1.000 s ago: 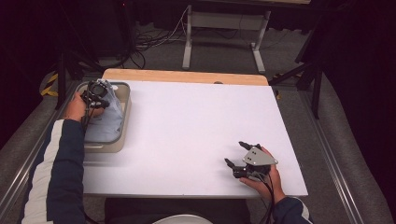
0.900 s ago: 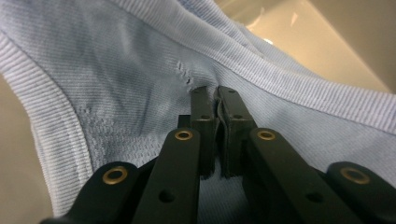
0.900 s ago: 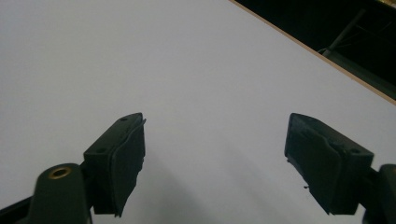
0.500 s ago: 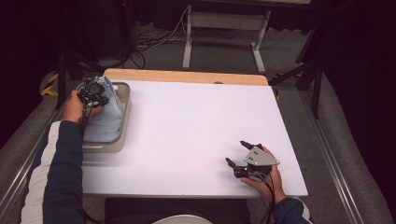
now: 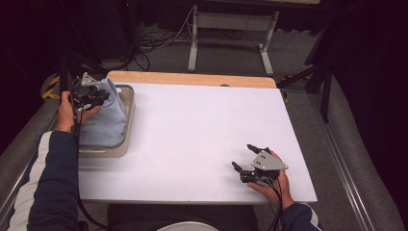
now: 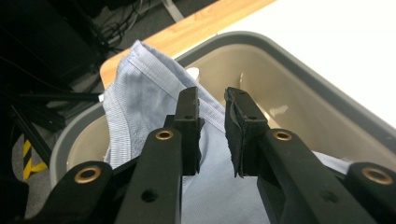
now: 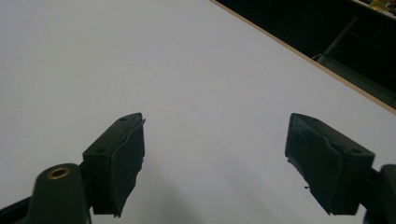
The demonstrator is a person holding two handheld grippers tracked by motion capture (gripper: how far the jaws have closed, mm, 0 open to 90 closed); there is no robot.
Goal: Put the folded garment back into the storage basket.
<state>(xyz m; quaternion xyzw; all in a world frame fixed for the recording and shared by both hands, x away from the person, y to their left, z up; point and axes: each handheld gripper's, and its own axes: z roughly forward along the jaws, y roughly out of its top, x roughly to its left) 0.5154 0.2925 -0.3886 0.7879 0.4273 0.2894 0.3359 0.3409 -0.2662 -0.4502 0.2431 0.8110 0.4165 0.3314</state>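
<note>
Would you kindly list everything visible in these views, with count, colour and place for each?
Cloth: one, light blue, lifted out of the tray, a fold between the left jaws.
Tray: one, grey-beige, at the table's left edge.
Table: one, white top with a wooden far edge, centre.
Metal frame: one, grey, on the floor beyond the table.
Cables: several, black and white, on the floor behind.
Left gripper: one, black; its jaws have just been opening, a narrow gap showing, above the tray.
Right gripper: one, black, jaws wide apart, nothing between them, near the table's front right.
</note>
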